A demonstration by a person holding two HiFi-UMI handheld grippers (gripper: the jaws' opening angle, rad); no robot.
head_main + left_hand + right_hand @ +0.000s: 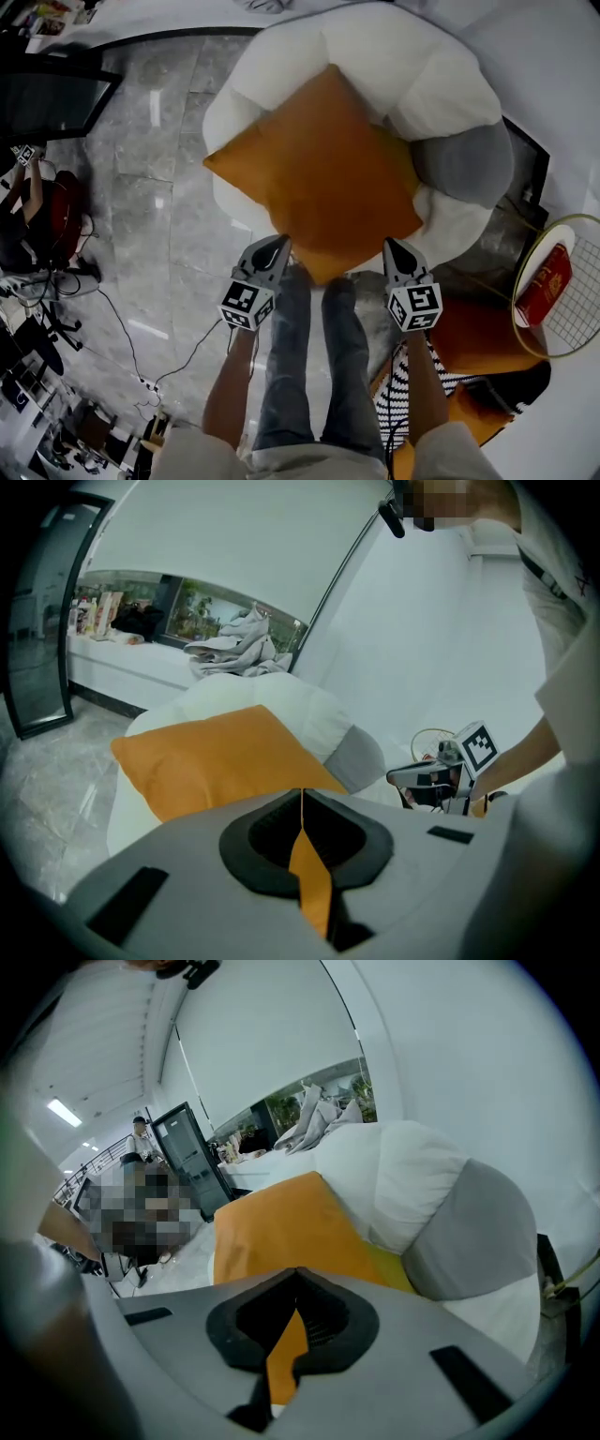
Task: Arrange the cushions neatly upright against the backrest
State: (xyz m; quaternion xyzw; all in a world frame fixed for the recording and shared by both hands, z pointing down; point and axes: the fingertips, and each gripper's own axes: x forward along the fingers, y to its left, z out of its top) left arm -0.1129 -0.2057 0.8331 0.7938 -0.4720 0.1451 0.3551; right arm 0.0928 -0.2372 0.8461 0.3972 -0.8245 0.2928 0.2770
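A large orange cushion (323,178) hangs tilted over the white armchair (375,52), one corner pointing toward me. My left gripper (273,251) is shut on its lower left edge, and a strip of orange fabric shows between the jaws in the left gripper view (302,797). My right gripper (397,253) is shut on the lower right edge, again with orange fabric pinched between the jaws (298,1281). A grey cushion (466,161) leans at the right side of the seat, partly behind the orange one (281,1227).
A round gold-rimmed wire side table (525,272) holding a red box (546,281) stands to the right. A second orange cushion (478,337) and a black-and-white striped one (405,384) lie low by my right leg. Cables cross the marble floor (159,234) on the left.
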